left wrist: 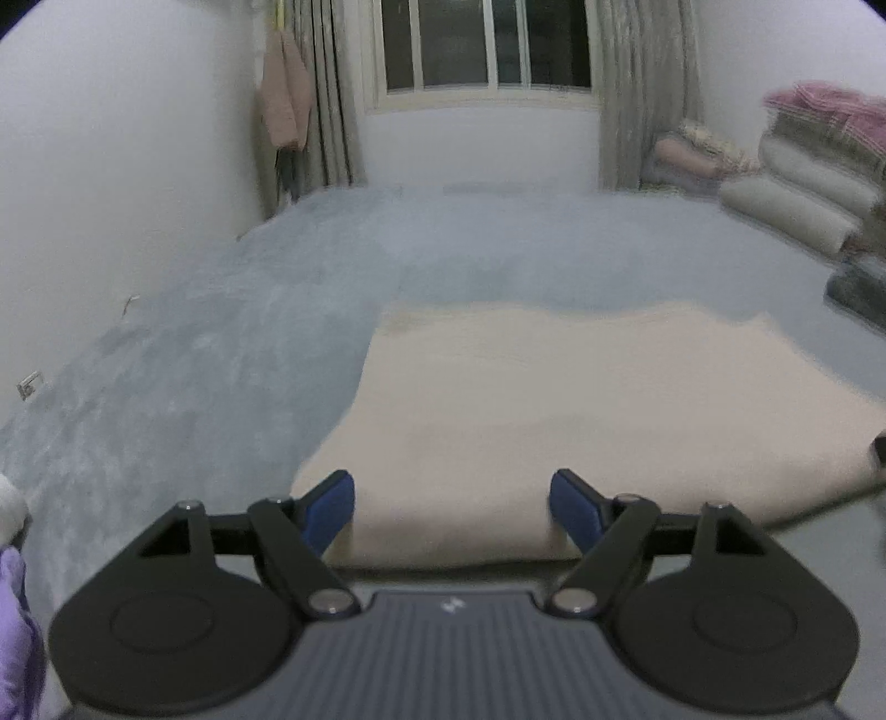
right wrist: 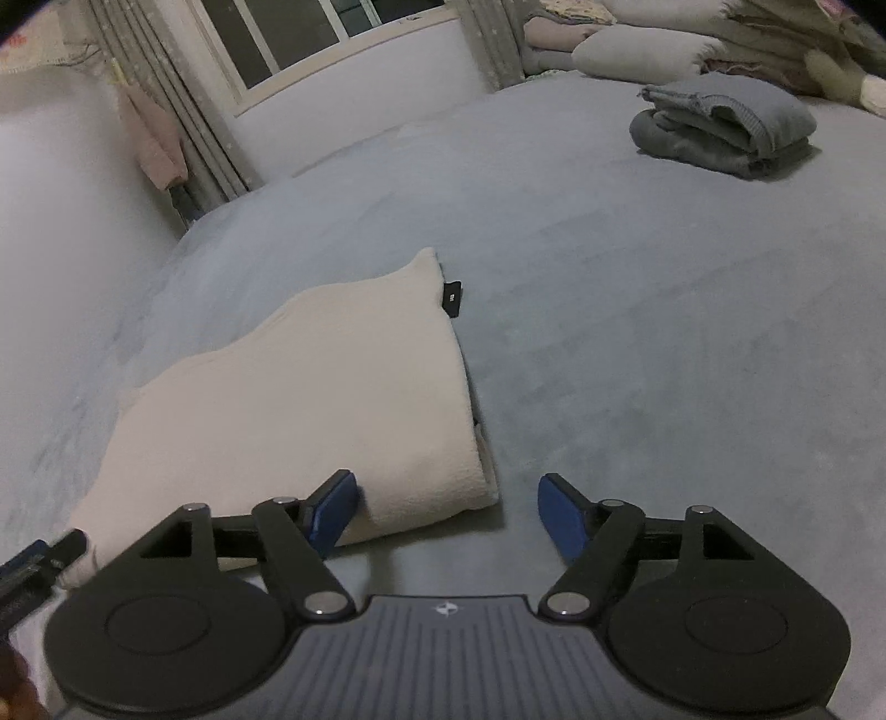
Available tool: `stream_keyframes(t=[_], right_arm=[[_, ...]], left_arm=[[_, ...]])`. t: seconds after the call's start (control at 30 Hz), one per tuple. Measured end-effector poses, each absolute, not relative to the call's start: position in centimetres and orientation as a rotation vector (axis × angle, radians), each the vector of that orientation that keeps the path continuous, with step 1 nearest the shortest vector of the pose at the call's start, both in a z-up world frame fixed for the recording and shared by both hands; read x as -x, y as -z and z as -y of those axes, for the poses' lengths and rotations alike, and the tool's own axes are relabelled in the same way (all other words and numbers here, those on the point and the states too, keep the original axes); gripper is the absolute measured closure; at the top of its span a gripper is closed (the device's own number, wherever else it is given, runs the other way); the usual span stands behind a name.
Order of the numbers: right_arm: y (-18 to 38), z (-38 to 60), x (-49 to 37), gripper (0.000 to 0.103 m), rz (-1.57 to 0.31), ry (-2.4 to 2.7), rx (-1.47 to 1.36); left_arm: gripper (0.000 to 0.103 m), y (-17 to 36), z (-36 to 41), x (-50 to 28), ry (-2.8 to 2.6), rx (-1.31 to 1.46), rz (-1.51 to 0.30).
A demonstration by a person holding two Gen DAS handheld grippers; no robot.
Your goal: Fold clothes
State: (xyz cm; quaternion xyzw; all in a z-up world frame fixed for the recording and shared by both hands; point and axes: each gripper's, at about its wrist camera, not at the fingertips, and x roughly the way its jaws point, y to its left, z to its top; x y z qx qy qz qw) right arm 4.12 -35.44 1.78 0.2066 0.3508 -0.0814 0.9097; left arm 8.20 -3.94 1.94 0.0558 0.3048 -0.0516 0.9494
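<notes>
With my left claw [left wrist: 451, 507] and right claw [right wrist: 446, 512] both spread and empty, the cream garment [right wrist: 310, 399] lies folded on the grey bed [right wrist: 637, 332]; soft, thick and limp, I judge it best pinched at its near corners.

A pale grey-blue plush bed surface [left wrist: 343, 266] fills the room up to plain white walls [left wrist: 111, 166]. At its far edge a dark, white-framed window [left wrist: 487, 44] sits between beige pleated curtains [left wrist: 332, 94]. A pink garment [left wrist: 285, 94] hangs in the far left corner. Along the right edge lie stacked grey-white pillows [left wrist: 797, 205], pink folded blankets [left wrist: 830, 105] and a folded dark grey pile [right wrist: 725, 127]. A white wall socket [left wrist: 30, 383] sits low on the left wall. Lighting is dim and cool.
</notes>
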Motion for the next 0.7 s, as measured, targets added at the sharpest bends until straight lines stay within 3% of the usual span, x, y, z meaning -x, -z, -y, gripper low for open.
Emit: stream_keyframes(t=[0.17, 0.37, 0.7], right_arm=[[-1.8, 36.5, -4.2, 0.028, -0.71, 0.157, -0.501], [-0.6, 39.0, -3.3, 0.026, -0.648, 0.084, -0.87], [-0.3, 37.6, -4.2, 0.022, -0.628, 0.101, -0.808]], left_arm=[[0.018, -2.1, 2.8, -8.5, 0.114, -0.037, -0.647], [0.026, -3.4, -2.2, -9.2, 0.086, 0.247, -0.706], [0.026, -3.0, -3.6, -9.5, 0.031, 0.277, -0.73]])
